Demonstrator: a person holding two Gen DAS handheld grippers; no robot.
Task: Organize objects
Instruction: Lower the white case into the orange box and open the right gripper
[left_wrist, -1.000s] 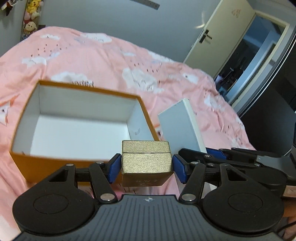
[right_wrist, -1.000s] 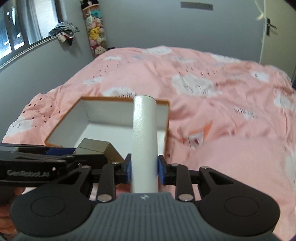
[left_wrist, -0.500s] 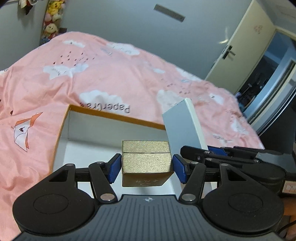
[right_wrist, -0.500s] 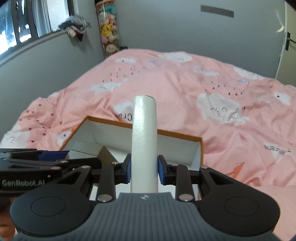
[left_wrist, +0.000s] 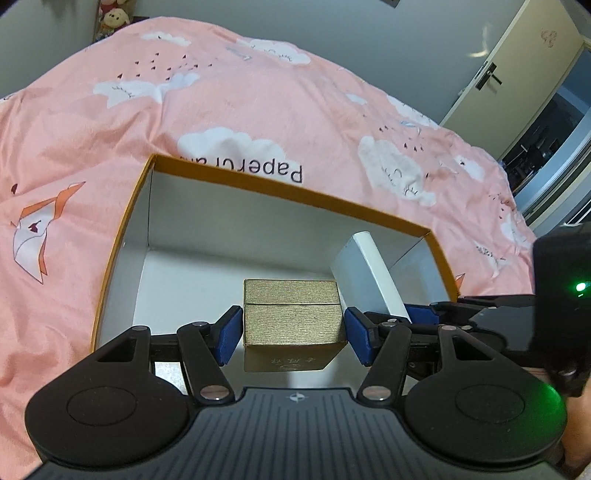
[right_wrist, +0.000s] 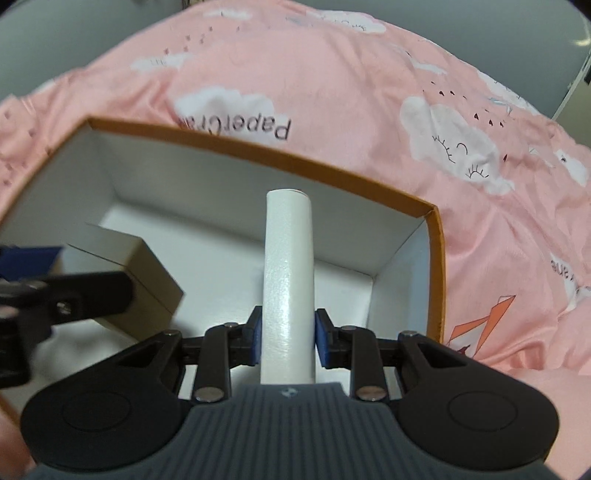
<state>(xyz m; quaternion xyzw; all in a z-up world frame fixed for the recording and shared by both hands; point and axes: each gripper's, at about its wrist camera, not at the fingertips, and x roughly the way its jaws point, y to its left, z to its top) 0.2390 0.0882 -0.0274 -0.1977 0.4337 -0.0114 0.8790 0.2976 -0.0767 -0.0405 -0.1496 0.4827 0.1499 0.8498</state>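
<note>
While each claw, left (left_wrist: 293, 334) and right (right_wrist: 287, 339), clamps its cargo, a brushed-gold cardboard box (left_wrist: 291, 317) and a flat white carton (right_wrist: 288, 280), inside the orange-rimmed open box (right_wrist: 436, 266), the placing step calls for lowering and releasing.

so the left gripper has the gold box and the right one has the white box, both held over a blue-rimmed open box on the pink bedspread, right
One detail is off: the open box has an orange rim, not blue, as both wrist views show. The rest holds: the left gripper has its jaws on the gold box, the right gripper has its jaws on the white box, both over the open box on the pink bedspread.
</note>
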